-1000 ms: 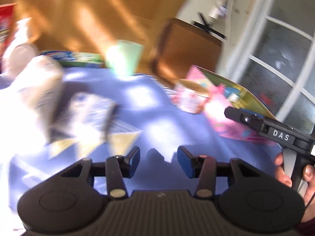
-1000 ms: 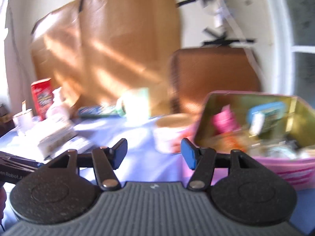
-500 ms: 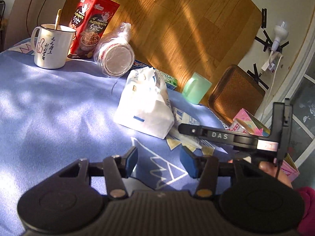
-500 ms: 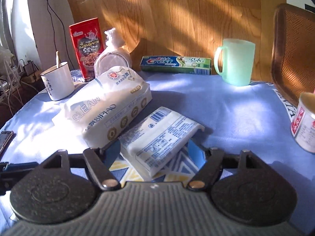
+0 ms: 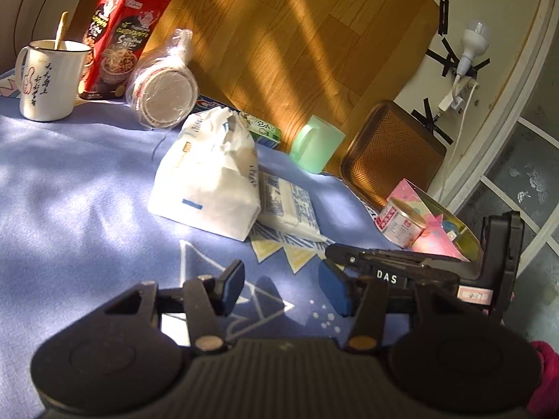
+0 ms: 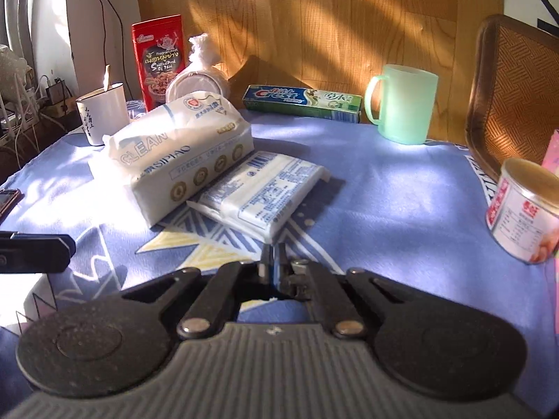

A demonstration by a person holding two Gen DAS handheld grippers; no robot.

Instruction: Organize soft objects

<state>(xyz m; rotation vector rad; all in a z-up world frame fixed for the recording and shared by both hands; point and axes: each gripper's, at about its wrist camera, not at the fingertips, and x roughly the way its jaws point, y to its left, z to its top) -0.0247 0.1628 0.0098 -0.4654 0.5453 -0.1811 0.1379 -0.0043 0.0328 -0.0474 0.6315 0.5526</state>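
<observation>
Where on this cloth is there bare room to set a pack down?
Bare cloth lies between the white mug and the big tissue pack, and between the flat pack and the can. The back wall row is crowded.

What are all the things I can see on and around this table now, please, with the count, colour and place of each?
large tissue pack: 1, white, table middle
small tissue pack: 1, white, touching large pack
toothpaste box: 1, blue-green, at back wall
plastic cup: 1, pale green, beside the box
tin can: 1, white-red, right edge
mug: 1, white, back left
red box: 1, red, behind mug
bagged bowls: 1 bag, clear
tray: 1, brown, leaning on wall
pink box: 1, open, right
tablecloth: 1, blue
left gripper: open, empty
right gripper: shut, empty
</observation>
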